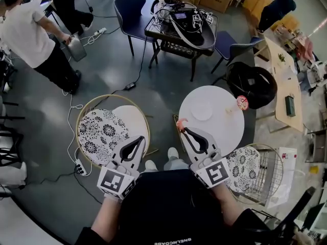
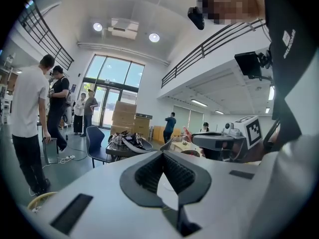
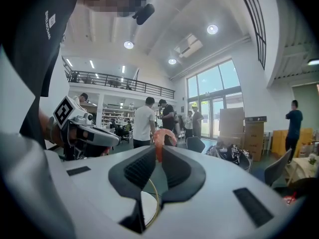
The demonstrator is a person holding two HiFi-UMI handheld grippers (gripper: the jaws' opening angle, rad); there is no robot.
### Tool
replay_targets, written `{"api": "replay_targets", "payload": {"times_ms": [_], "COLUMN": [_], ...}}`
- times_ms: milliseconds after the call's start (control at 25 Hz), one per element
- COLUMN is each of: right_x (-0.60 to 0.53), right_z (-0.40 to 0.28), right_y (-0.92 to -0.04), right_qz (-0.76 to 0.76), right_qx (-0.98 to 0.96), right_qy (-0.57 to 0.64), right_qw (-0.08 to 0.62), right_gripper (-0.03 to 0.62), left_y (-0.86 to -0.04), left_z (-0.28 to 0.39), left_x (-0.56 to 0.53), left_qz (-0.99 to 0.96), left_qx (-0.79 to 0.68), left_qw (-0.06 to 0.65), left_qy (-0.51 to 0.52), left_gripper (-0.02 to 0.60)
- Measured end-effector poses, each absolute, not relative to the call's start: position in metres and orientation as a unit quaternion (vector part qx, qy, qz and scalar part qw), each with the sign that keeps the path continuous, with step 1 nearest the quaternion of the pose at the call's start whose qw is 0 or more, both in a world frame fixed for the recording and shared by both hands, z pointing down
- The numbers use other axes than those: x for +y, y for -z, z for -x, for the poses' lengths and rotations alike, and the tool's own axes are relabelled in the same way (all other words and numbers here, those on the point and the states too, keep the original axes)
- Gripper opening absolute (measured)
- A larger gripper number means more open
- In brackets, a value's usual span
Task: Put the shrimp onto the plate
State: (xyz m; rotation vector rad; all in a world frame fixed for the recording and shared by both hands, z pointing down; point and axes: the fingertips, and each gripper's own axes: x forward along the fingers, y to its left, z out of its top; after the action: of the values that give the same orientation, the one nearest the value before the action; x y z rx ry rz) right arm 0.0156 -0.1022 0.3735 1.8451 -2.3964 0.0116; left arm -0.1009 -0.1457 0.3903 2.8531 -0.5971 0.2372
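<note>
Head view: right gripper [image 1: 184, 130] has its jaws pinched on the shrimp [image 1: 181, 122], which sticks out past the jaw tips. The shrimp sits at the 9 o'clock rim of the round white surface [image 1: 219, 131]; its height above the surface cannot be read. The plate [image 1: 202, 111], small, white and bare, lies on the surface toward 1 o'clock from the shrimp, apart from it. A small pink-red item [image 1: 242, 102] rests near the surface's 3 o'clock rim.

Right gripper view: right gripper [image 3: 159, 151] jaws are narrow, with the ribbed pads pressing both sides of the orange-pink shrimp [image 3: 163, 136] at the tips.

Left gripper [image 1: 139, 139] is at 9 o'clock from the right one, well apart from the surface, over a gold-framed chair with a patterned cushion [image 1: 99, 131].

Left gripper view: left gripper [image 2: 162, 154] jaw tips meet, with nothing between them.

A second patterned cushion [image 1: 244, 168] sits at 5 o'clock from the surface. A person in a white shirt [image 1: 25, 29] stands at the 10 o'clock corner.
</note>
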Motion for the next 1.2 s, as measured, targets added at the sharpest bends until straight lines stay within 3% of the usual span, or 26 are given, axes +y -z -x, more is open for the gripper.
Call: {"api": "replay_targets", "payload": {"times_ms": [480,1200], "right_x": [-0.13,-0.163], "right_z": [-0.058,-0.169], "right_y": [-0.406,-0.53], "right_qz": [-0.603,-0.614], "right_qx": [-0.794,-0.766], "right_qy": [-0.038,-0.146], "right_qw": [0.07,0.125], "right_gripper": [0.048,0.048], "left_y": [-0.389,-0.399], "left_z": [0.067,0.02], "left_x": [-0.16,-0.166], "left_qz": [-0.965,-0.943], "left_qx": [-0.218,-0.27], "left_qw": [0.099,0.092], "left_qy": [-0.105,-0.17], "left_gripper": [0.005,0.005]}}
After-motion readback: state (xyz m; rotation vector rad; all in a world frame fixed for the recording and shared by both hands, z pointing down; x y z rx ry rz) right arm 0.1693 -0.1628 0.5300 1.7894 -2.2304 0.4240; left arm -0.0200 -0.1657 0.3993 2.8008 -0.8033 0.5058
